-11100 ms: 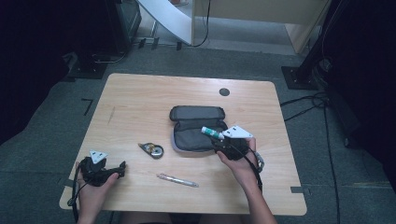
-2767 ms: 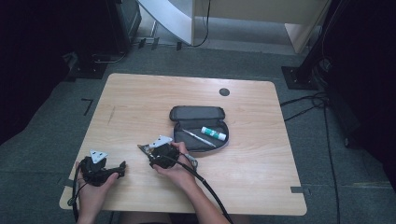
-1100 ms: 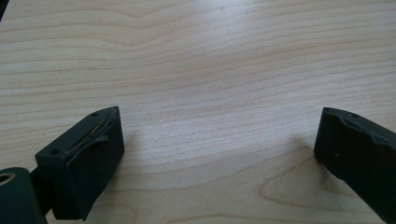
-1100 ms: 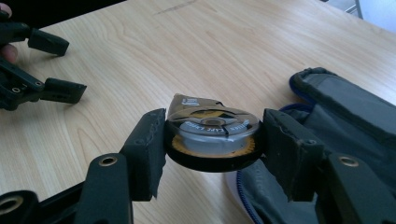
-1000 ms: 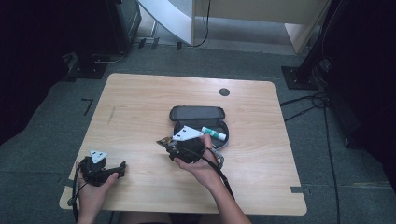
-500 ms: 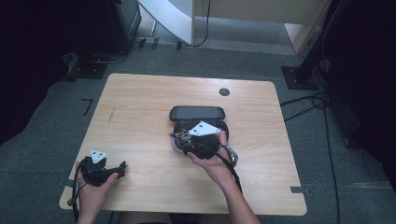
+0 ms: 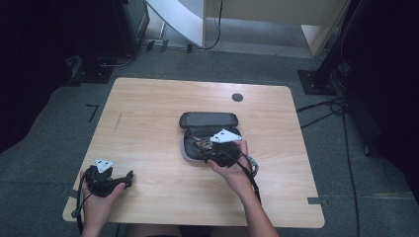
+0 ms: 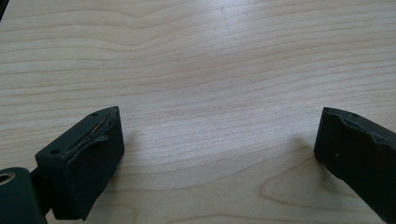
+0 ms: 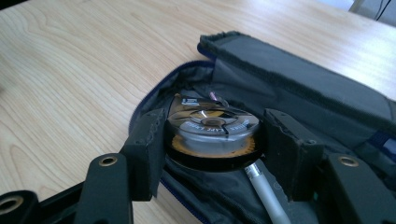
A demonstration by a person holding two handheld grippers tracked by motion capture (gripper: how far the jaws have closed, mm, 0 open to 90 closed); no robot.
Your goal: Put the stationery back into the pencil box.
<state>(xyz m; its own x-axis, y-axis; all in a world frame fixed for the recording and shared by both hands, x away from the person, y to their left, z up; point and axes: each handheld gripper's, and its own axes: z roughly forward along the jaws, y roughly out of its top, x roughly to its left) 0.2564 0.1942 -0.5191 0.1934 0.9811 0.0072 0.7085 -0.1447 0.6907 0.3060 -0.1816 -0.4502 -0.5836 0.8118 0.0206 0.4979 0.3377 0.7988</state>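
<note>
— Change since a second ago?
— Right gripper [image 9: 212,140] moved from table centre to over open pouch [image 7: 190,148], jaws clamped on round tape dispenser [image 9: 212,135]. Release pending.
— Left gripper [image 8: 219,149]?
— Parked at 7 o'clock, jaws wide, empty.

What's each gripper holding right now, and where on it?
Right gripper: round tape dispenser, clamped across its sides over the open pencil case. Left gripper: open, nothing held.
</note>
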